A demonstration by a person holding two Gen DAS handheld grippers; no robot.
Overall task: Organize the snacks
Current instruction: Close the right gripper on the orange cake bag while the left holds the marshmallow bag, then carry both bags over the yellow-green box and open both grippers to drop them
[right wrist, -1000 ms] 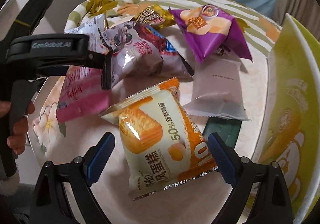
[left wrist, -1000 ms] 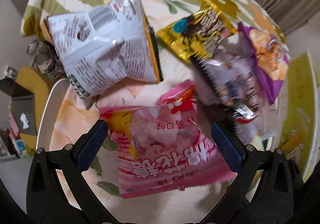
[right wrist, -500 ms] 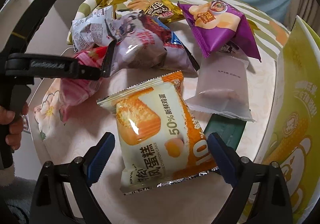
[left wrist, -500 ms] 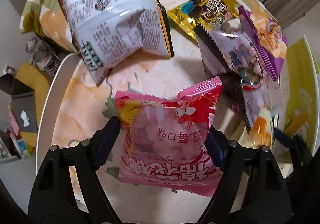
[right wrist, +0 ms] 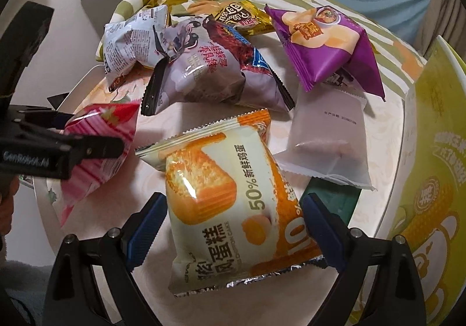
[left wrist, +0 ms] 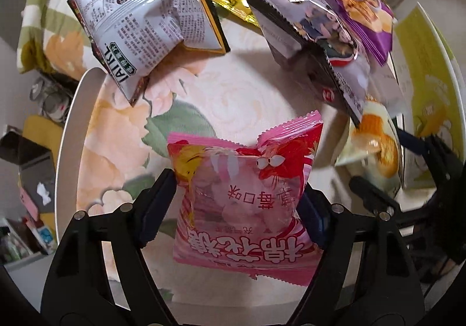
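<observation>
Floral tablecloth (left wrist: 233, 99); left tongs (left wrist: 237, 200) closing on pink packet (left wrist: 244, 189); right tongs (right wrist: 230, 227) open around "50%" cake packet (right wrist: 227, 209).

A round worktop (right wrist: 387, 134) under a pale floral cloth (left wrist: 238, 93) carries loose snack packs: a grey-white bag (left wrist: 145, 23), a gold pack (right wrist: 241, 16), a purple pack (right wrist: 326, 43), a lilac bag (right wrist: 204, 72), a frosted white sachet (right wrist: 329, 134), an orange cake pack (right wrist: 227, 203) and a yellow-green box (right wrist: 437, 180) at its edge.
</observation>
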